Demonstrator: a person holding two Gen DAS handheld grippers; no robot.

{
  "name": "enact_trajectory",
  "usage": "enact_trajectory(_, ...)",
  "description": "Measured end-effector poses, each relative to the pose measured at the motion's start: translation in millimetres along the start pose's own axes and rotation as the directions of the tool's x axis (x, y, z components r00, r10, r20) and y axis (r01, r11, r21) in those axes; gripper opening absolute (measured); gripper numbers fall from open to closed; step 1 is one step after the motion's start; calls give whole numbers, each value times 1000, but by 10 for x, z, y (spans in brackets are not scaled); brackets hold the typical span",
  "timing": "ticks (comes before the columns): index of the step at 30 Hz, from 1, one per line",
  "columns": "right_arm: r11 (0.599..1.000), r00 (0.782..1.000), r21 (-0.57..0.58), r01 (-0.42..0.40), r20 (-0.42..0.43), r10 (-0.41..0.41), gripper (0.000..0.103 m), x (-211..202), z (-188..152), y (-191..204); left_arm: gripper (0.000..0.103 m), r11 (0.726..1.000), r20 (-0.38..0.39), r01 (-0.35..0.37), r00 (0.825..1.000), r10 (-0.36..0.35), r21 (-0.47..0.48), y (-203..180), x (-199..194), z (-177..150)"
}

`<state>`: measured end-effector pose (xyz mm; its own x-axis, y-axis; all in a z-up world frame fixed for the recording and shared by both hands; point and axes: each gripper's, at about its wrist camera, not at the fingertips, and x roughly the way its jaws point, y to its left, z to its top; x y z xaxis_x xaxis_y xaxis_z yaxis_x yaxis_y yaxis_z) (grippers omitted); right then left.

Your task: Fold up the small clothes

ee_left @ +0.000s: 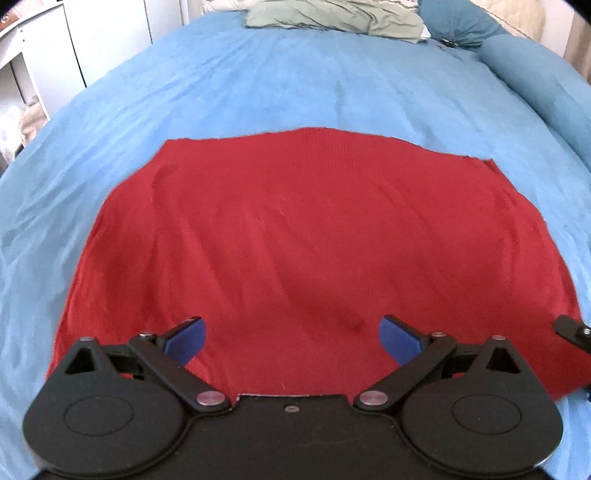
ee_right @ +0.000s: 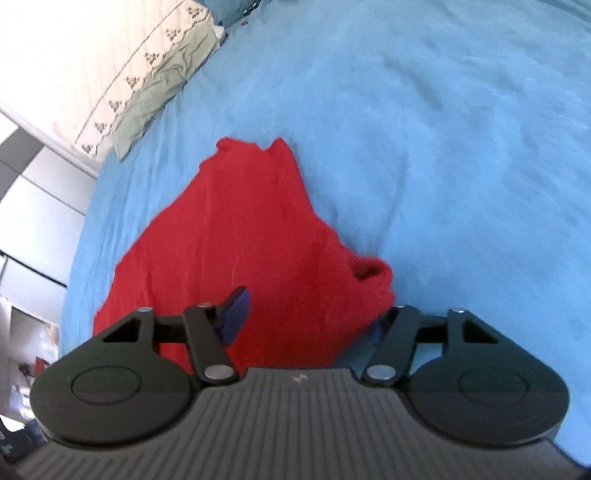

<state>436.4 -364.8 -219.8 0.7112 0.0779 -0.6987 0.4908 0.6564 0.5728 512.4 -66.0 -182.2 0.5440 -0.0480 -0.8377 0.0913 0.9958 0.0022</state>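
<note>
A red knit garment [ee_left: 295,236] lies spread flat on the blue bed cover [ee_left: 258,85]. My left gripper [ee_left: 291,341] is open, its blue pads [ee_left: 186,341] wide apart just above the garment's near edge, holding nothing. In the right wrist view the same red garment [ee_right: 236,240] lies under my right gripper [ee_right: 306,317], which is open; its left blue pad [ee_right: 234,317] hovers over the cloth and its right finger is half hidden behind a raised, bunched corner of the garment [ee_right: 369,273]. A tip of the right gripper shows at the right edge of the left wrist view [ee_left: 574,332].
A green pillow [ee_left: 332,16] and blue pillows [ee_left: 535,74] lie at the head of the bed. White furniture [ee_left: 44,55] stands beyond the bed's left side. A white patterned cover [ee_right: 92,66] lies beside the green pillow [ee_right: 162,85]. Blue cover surrounds the garment.
</note>
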Motion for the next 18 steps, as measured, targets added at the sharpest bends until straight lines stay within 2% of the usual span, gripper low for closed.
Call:
enact_trajectory(4,1000,1000,-14,18,2,-18,61,109,71,2,102,1000,-18,-27,999,27,-11,56,142,44)
enact_trajectory(6,999,999,-27,41,5,-41,48,84,67,9,102,999,-48,-33,998,32,-13,81,251,44)
enact_trajectory(9,996,997,-41,75,8,-75,35,57,87,76,103,1000,-56,-30,998,30,-2,87,319,44)
enact_trajectory(12,985,992,-118,124,34,-121,29,-16,106,321,103,1000,-78,-24,997,24,9,93,343,85)
enact_trajectory(16,982,996,-175,69,74,-57,27,-150,183,756,103,1000,-104,9,995,-7,18,181,302,159)
enact_trajectory(18,973,997,-229,15,80,4,26,-190,216,1106,102,1000,-86,-14,996,16,21,318,176,182)
